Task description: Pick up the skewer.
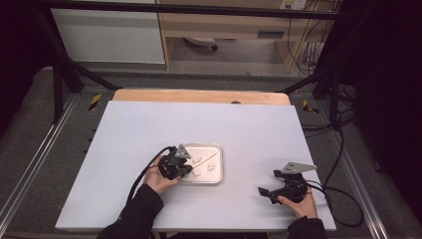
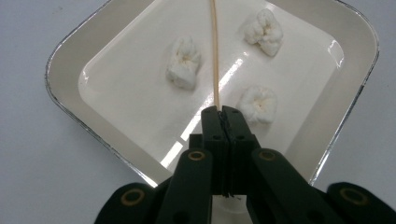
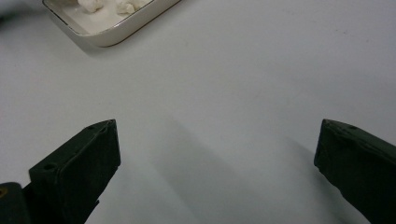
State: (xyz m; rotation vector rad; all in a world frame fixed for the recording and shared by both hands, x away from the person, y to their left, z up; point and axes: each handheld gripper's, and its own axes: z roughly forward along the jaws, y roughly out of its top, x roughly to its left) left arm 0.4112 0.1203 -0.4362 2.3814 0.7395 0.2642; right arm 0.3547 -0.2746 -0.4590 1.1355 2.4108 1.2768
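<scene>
A thin wooden skewer (image 2: pixel 215 51) is pinched at its near end between the closed jaws of the left gripper (image 2: pixel 222 113), whose pads are seen pressed together around it in the left gripper view. From that grip the skewer is carried straight away from the gripper, over the floor of a shallow white tray (image 2: pixel 70 60) with a metallic rim. Three white marshmallows are found in the tray: one marshmallow (image 2: pixel 184 62) just left of the skewer, a second marshmallow (image 2: pixel 265 31) farther off to its right, and a third marshmallow (image 2: pixel 258 103) just beside the gripper's tips on the right. Whether the skewer is touched by any of them cannot be told.

In the high view the left gripper (image 1: pixel 185 169) is seen at the tray's left edge, held in the person's left hand (image 1: pixel 158 180), and the tray (image 1: pixel 219 164) is placed near the middle of the white tabletop (image 1: pixel 149 129). The skewer is shown there only as a faint slanted line, and the grip on it is not resolved; that detail is supplied by the left gripper view.

The right gripper (image 1: pixel 266 191) is held well apart from the tray, near the tabletop's front right. Its jaws are shown spread wide in the right gripper view, with nothing but bare tabletop between them and a corner of the tray (image 3: pixel 112 35) at the upper left.
</scene>
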